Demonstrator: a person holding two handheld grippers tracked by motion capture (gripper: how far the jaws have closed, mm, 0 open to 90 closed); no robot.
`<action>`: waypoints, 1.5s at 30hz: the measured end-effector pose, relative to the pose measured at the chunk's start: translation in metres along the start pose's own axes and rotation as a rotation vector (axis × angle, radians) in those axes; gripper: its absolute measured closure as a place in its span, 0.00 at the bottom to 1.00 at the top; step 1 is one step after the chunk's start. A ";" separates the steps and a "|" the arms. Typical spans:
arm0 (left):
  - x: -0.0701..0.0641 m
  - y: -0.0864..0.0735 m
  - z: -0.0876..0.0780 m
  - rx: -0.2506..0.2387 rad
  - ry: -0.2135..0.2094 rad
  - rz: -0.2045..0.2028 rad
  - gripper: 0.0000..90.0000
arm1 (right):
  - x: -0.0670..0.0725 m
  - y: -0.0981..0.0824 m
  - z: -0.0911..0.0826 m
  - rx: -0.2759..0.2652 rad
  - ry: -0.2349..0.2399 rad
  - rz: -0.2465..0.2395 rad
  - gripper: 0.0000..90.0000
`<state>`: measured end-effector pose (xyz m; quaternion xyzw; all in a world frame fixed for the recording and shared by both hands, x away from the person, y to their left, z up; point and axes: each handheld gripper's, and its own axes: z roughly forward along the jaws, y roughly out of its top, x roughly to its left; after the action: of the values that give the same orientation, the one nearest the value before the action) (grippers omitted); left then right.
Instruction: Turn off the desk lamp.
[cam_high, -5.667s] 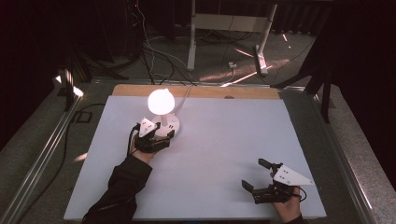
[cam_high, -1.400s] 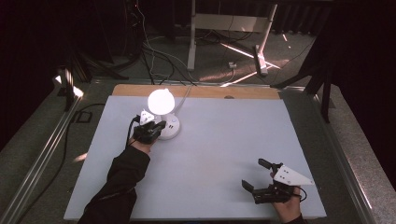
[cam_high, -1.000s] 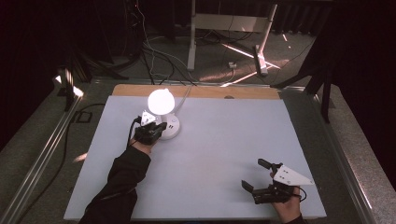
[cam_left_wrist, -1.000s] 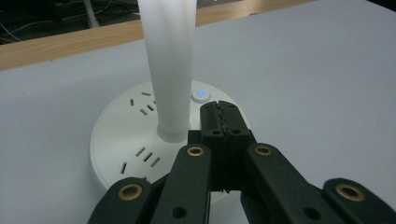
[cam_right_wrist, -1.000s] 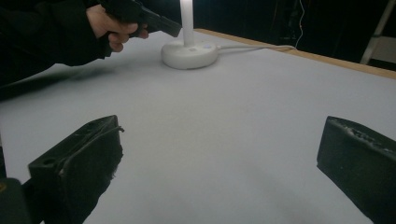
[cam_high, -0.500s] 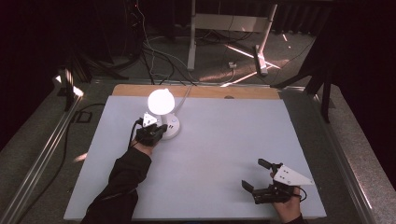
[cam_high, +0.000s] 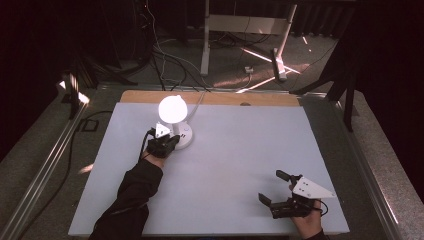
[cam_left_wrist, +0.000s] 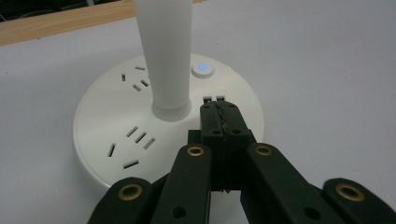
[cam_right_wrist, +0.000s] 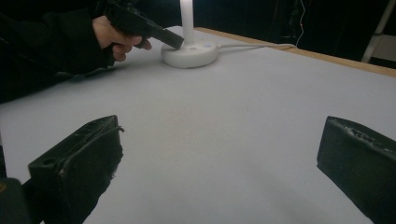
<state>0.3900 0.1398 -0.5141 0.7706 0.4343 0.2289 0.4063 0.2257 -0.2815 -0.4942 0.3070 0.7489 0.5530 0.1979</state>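
A white desk lamp stands at the far left of the table, its round head (cam_high: 172, 107) lit. Its disc base (cam_high: 185, 139) carries several socket slots (cam_left_wrist: 135, 137) and a button glowing blue (cam_left_wrist: 202, 69) beside the stem (cam_left_wrist: 164, 51). My left gripper (cam_high: 169, 143) is shut with nothing between its jaws. Its tips (cam_left_wrist: 219, 106) rest over the base just in front of the stem, short of the button. In the right gripper view, the left gripper (cam_right_wrist: 175, 43) reaches the base (cam_right_wrist: 189, 55) from the left. My right gripper (cam_high: 272, 186) lies open near the front right corner, holding nothing (cam_right_wrist: 224, 154).
The table has a white top (cam_high: 240, 150) with a wooden strip (cam_high: 215, 98) along the far edge. The lamp's white cable (cam_right_wrist: 257, 45) runs off toward that edge. Cables and a stand's legs lie on the dark floor beyond.
Since the oldest frame my left gripper has edged slightly toward the lamp base; over the last second it barely shifts. The right gripper has stayed put and the lamp stays lit.
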 end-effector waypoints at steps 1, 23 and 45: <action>-0.003 0.001 0.000 0.009 0.018 0.029 1.00 | 0.000 0.000 0.000 0.001 0.000 0.001 0.00; 0.005 0.021 -0.024 -0.026 -0.053 -0.064 0.94 | -0.001 0.000 -0.001 -0.003 -0.004 0.009 0.00; 0.006 0.027 -0.043 -0.002 -0.268 -0.046 0.10 | -0.002 0.000 0.000 0.000 -0.004 0.013 0.00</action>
<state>0.3756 0.1553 -0.4670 0.7839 0.3933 0.1148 0.4665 0.2268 -0.2828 -0.4947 0.3130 0.7464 0.5537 0.1956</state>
